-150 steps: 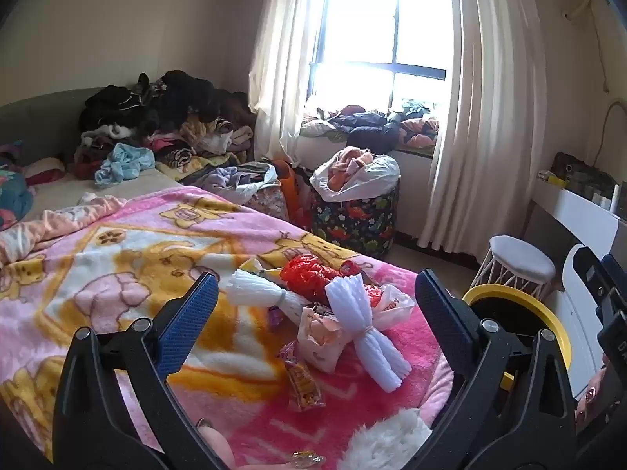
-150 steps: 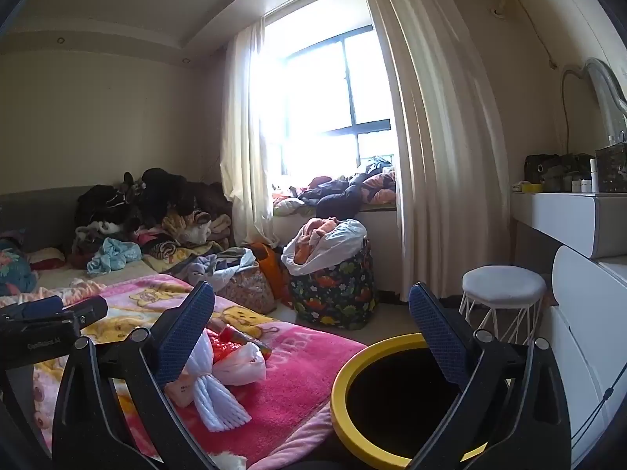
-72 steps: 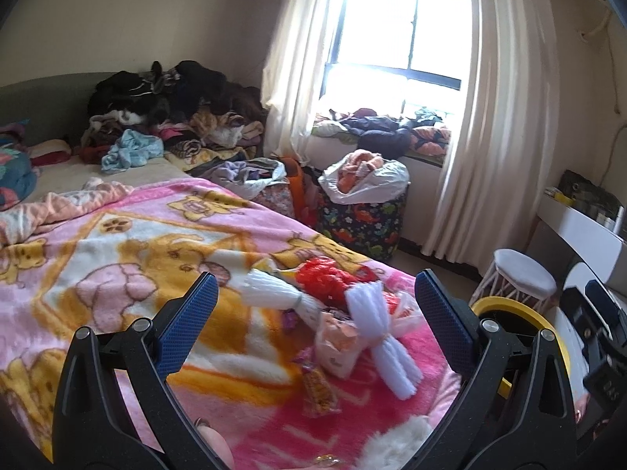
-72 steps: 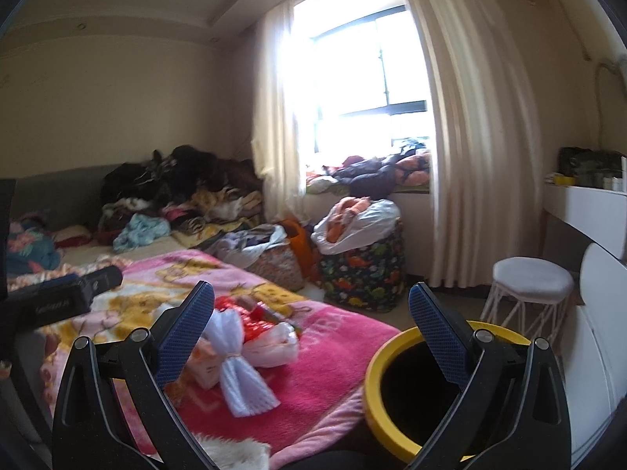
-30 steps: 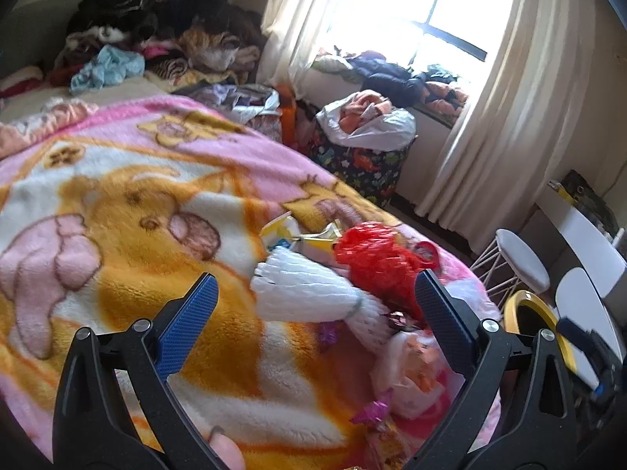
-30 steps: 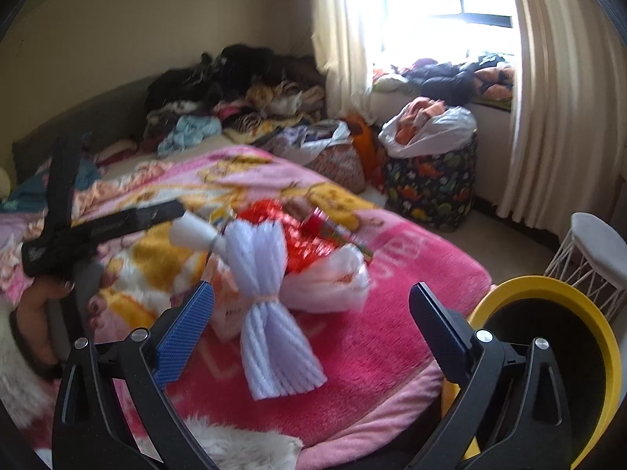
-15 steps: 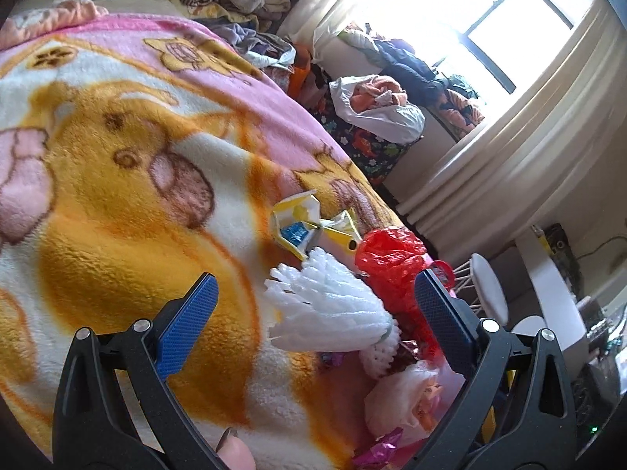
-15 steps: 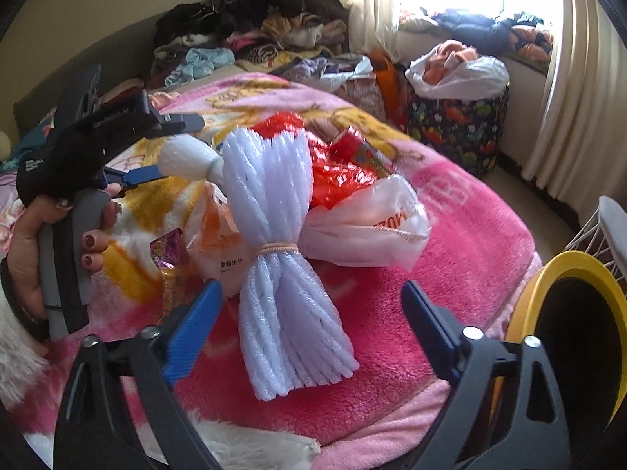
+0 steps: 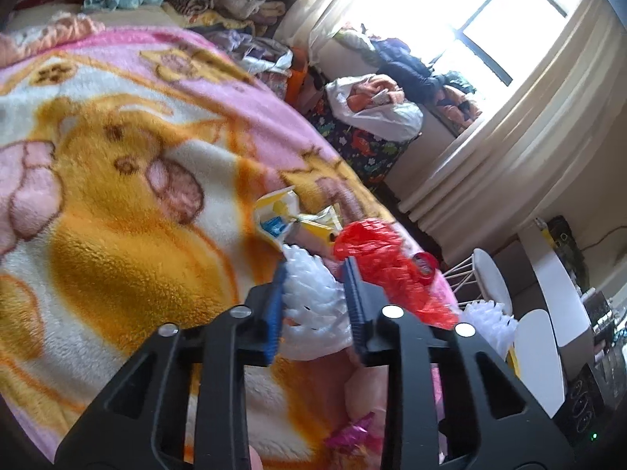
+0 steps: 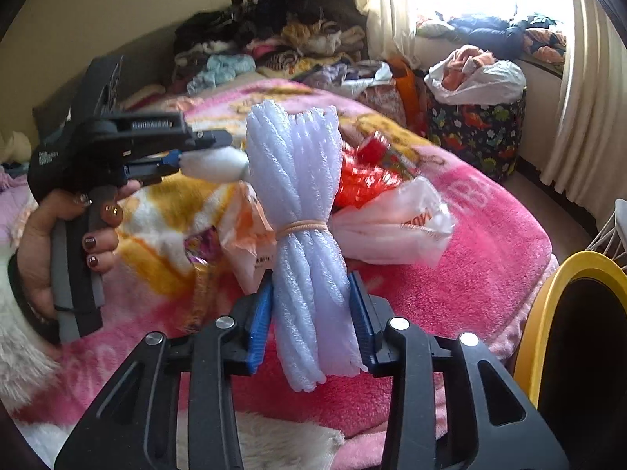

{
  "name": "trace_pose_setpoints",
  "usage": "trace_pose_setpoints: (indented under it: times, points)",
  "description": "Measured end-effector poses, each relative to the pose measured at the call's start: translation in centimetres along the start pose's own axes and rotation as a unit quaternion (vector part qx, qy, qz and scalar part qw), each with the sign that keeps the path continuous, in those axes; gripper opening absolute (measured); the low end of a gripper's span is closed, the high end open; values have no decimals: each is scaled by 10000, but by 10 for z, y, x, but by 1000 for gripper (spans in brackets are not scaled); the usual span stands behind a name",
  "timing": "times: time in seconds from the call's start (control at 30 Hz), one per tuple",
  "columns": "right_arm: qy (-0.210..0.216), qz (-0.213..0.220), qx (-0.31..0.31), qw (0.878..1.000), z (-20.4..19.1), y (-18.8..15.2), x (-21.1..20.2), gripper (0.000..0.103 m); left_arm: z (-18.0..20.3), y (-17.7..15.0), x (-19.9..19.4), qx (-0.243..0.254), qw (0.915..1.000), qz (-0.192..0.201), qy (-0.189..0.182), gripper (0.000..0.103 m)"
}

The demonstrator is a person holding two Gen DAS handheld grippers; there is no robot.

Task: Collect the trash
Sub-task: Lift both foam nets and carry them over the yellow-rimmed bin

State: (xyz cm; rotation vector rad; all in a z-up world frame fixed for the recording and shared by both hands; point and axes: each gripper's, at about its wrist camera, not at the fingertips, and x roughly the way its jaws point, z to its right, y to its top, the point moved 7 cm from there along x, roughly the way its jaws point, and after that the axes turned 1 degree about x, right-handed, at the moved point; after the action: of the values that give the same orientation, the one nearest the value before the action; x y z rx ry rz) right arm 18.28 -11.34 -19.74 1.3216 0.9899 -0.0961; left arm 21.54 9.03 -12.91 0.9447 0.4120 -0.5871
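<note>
Trash lies in a heap on the pink and yellow blanket [image 9: 117, 180]. My left gripper [image 9: 315, 293] is shut on a white foam net bundle [image 9: 313, 293]; it also shows in the right wrist view [image 10: 211, 164]. My right gripper [image 10: 309, 305] is shut on a larger white foam net bundle [image 10: 298, 196] tied with a rubber band, held upright. A red plastic bag [image 9: 384, 262], a yellow wrapper [image 9: 282, 215], a white plastic bag [image 10: 392, 223] and an orange-white bag [image 10: 247, 227] lie beside them. The yellow-rimmed bin [image 10: 548, 305] stands at the bed's right.
Clothes are piled at the bed's far end [image 10: 274, 35]. A patterned hamper [image 10: 474, 125] with a white bag stands by the window curtain. A white stool [image 9: 490, 282] and a white desk [image 9: 548, 286] stand to the right. A small pink foil wrapper [image 9: 348, 431] lies near me.
Both grippers moved down to the trash heap and closed: the left on the smaller foam bundle, the right on the larger tied bundle, which now stands raised.
</note>
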Motion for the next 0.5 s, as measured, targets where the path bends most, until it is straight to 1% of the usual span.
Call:
trace_pose_setpoints:
  times: [0.13,0.27,0.33,0.5]
  points:
    - [39,280,128,9995,4,2,-18,34,21,2,-20,266,9992,290,-56,15]
    - [80,440,282,9986,10,3,-32,34,43,10,-44,539,9962,670,-101,13]
    - [88,497,332,9982,11,5,-36,34,53,14,-52,612,9950,774,-173,13]
    - [67,690,430,9967,17,8,-50,34,74,21,-67,713,9926,891,-409,13]
